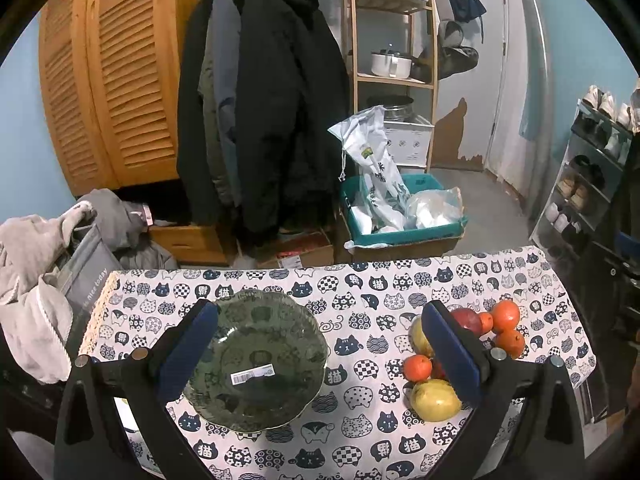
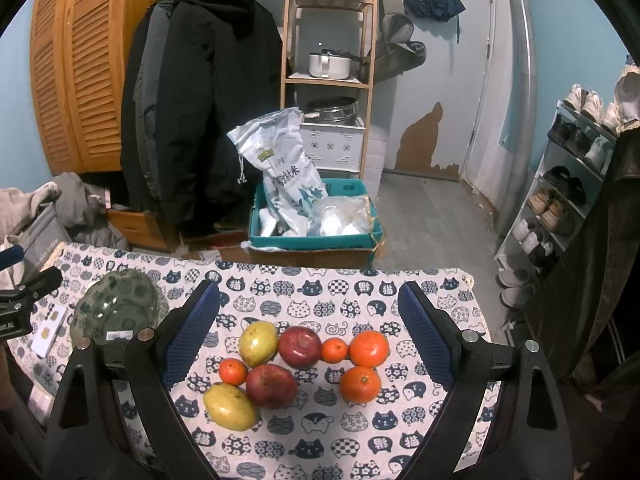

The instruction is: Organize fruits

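A green glass plate [image 1: 256, 360] with a barcode sticker sits empty on the cat-print tablecloth [image 1: 360, 432]; it also shows at the left in the right wrist view [image 2: 116, 308]. Several fruits lie in a cluster on the cloth: two yellow mangoes [image 2: 229, 406] [image 2: 258, 342], two red apples [image 2: 272, 385] [image 2: 300, 346], large oranges [image 2: 369, 348] [image 2: 360, 384] and small tangerines [image 2: 233, 371] [image 2: 334, 350]. My left gripper [image 1: 320, 352] is open above the plate's right side; its right finger hides part of the fruit. My right gripper [image 2: 310, 344] is open and empty above the fruit.
The table's far edge [image 2: 320, 268] drops to the floor, where a teal box [image 2: 316, 220] holds bags. Dark coats [image 1: 260, 100] hang behind. A shoe rack [image 2: 568, 184] stands to the right. Grey clothes [image 1: 36, 272] pile left. A white card [image 2: 48, 334] lies by the plate.
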The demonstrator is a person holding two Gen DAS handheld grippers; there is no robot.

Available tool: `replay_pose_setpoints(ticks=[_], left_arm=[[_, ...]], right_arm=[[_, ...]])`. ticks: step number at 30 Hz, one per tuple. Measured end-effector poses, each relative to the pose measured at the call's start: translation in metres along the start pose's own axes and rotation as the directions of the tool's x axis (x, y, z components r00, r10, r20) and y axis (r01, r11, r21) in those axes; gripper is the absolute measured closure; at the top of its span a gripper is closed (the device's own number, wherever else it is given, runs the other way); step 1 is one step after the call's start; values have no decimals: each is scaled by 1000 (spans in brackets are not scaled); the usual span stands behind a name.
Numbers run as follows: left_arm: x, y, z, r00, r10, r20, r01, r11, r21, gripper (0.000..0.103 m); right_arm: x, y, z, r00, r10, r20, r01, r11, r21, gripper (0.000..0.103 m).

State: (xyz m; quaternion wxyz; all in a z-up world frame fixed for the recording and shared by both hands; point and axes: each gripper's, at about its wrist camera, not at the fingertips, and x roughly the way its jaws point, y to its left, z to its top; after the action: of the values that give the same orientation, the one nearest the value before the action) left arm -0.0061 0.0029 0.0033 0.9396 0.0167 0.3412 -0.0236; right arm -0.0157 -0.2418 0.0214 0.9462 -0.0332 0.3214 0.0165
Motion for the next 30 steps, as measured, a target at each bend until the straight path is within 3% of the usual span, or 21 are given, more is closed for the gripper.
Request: replay_pose_setpoints(ticks=[30], left_arm=[[-2,-1,2,1000,-5,1,5,1000,-5,0]], right_arm=[[-2,0,4,1000,2,3,-2,1000,-7,14]])
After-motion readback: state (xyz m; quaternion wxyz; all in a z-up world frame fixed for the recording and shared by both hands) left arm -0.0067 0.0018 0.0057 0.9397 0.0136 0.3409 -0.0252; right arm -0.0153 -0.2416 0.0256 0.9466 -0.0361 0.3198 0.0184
